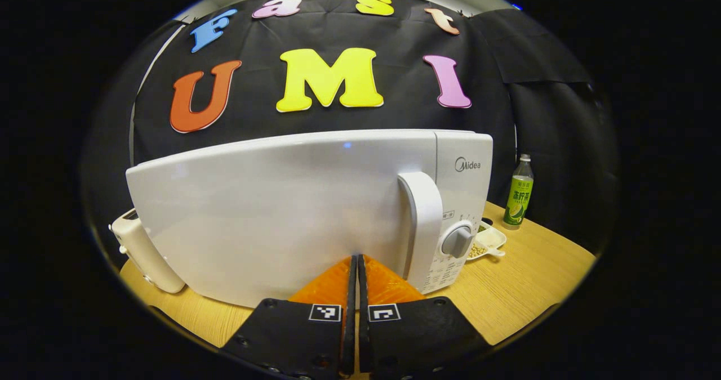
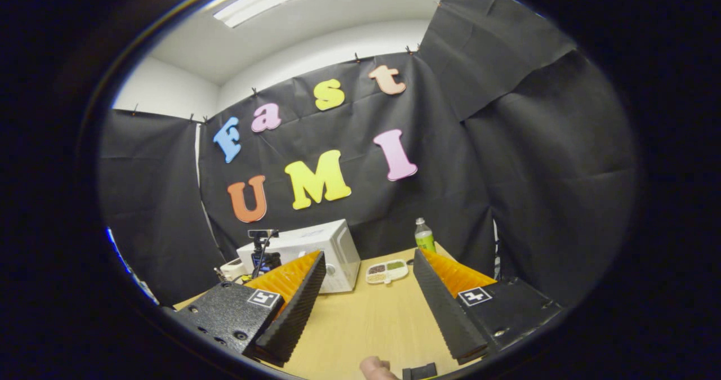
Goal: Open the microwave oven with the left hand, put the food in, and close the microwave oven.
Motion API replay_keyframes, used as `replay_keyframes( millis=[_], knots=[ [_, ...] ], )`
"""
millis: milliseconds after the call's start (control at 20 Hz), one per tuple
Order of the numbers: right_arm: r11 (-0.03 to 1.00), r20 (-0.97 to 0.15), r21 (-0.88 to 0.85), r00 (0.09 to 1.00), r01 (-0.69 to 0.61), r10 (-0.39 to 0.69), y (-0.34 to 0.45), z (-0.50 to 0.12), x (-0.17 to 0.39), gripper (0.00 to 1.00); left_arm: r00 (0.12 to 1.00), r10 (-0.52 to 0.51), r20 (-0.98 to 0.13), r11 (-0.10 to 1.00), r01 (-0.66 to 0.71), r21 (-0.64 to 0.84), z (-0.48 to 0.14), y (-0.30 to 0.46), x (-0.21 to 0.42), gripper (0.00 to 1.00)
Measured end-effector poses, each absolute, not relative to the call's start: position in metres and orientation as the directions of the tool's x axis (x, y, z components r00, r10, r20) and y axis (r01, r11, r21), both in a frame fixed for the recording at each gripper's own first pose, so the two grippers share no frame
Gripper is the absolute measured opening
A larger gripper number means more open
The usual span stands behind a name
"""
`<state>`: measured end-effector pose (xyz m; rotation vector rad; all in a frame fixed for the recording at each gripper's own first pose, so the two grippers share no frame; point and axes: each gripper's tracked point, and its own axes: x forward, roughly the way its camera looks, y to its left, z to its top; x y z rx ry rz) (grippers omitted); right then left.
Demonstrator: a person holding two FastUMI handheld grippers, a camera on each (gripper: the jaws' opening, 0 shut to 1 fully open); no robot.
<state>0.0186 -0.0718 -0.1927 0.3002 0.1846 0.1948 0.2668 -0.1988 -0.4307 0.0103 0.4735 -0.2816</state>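
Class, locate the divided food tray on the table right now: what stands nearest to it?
In the right gripper view, the food tray lies on the wooden table, just right of the white microwave, with the green bottle behind it to the right.

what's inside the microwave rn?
Cannot tell: the microwave door is shut and opaque, so its inside is covered. The food tray sits outside on the table, beside it.

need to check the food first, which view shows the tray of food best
The right gripper view: the whole food tray lies unobstructed on the table beside the microwave. The left gripper view shows just part of it, behind the microwave's corner.
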Motion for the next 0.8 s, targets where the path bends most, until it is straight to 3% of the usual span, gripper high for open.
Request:
replay_keyframes(
  millis=[50,100,250,300,350,400,450,500,550,600,650,700,750,800],
  knots=[
    [0.934,-0.156,0.318,0.962,-0.164,0.223,-0.070,-0.195,0.018,0.89,0.852,-0.267,-0.450,0.962,0.267,-0.066,-0.430,-0.199,0.267,0.01],
    [0.932,-0.164,0.321,0.960,-0.166,0.227,-0.069,-0.196,0.018,0.99,0.851,-0.254,-0.459,0.966,0.250,-0.071,-0.431,-0.196,0.268,0.01],
    [0.934,-0.177,0.317,0.957,-0.165,0.230,-0.068,-0.201,0.016,1.00,0.837,-0.212,-0.504,0.976,0.211,-0.060,-0.440,-0.189,0.256,0.01],
    [0.937,-0.181,0.311,0.958,-0.161,0.224,-0.068,-0.202,0.016,0.89,0.833,-0.198,-0.516,0.978,0.199,-0.054,-0.441,-0.186,0.251,0.01],
    [0.939,-0.185,0.308,0.958,-0.156,0.220,-0.068,-0.203,0.016,1.00,0.830,-0.203,-0.520,0.978,0.202,-0.060,-0.439,-0.186,0.243,0.01],
    [0.939,-0.188,0.308,0.957,-0.156,0.221,-0.066,-0.204,0.016,0.89,0.828,-0.219,-0.517,0.974,0.214,-0.070,-0.434,-0.188,0.234,0.01],
    [0.937,-0.189,0.310,0.956,-0.159,0.225,-0.062,-0.205,0.016,0.89,0.825,-0.207,-0.525,0.977,0.202,-0.067,-0.433,-0.184,0.228,0.01],
    [0.936,-0.194,0.312,0.954,-0.161,0.229,-0.059,-0.206,0.016,0.89,0.810,-0.203,-0.551,0.979,0.188,-0.084,-0.434,-0.181,0.217,0.37],
    [0.936,-0.199,0.313,0.952,-0.163,0.233,-0.057,-0.208,0.016,0.89,0.796,-0.198,-0.572,0.980,0.173,-0.098,-0.433,-0.180,0.201,0.36],
    [0.935,-0.205,0.313,0.950,-0.164,0.235,-0.054,-0.209,0.016,1.00,0.795,-0.169,-0.583,0.986,0.145,-0.088,-0.429,-0.173,0.191,0.78],
    [0.935,-0.207,0.314,0.949,-0.165,0.237,-0.052,-0.209,0.015,0.89,0.800,-0.143,-0.583,0.990,0.123,-0.074,-0.423,-0.166,0.184,0.72],
    [0.935,-0.211,0.315,0.948,-0.164,0.238,-0.050,-0.209,0.015,0.89,0.807,-0.134,-0.575,0.991,0.117,-0.067,-0.413,-0.163,0.174,0.83],
    [0.935,-0.213,0.315,0.948,-0.163,0.237,-0.048,-0.209,0.015,0.89,0.818,-0.132,-0.560,0.991,0.117,-0.063,-0.402,-0.162,0.165,0.83],
    [0.934,-0.216,0.317,0.947,-0.163,0.238,-0.046,-0.209,0.015,0.89,0.830,-0.136,-0.542,0.991,0.118,-0.069,-0.389,-0.160,0.154,0.97]
  ],
)
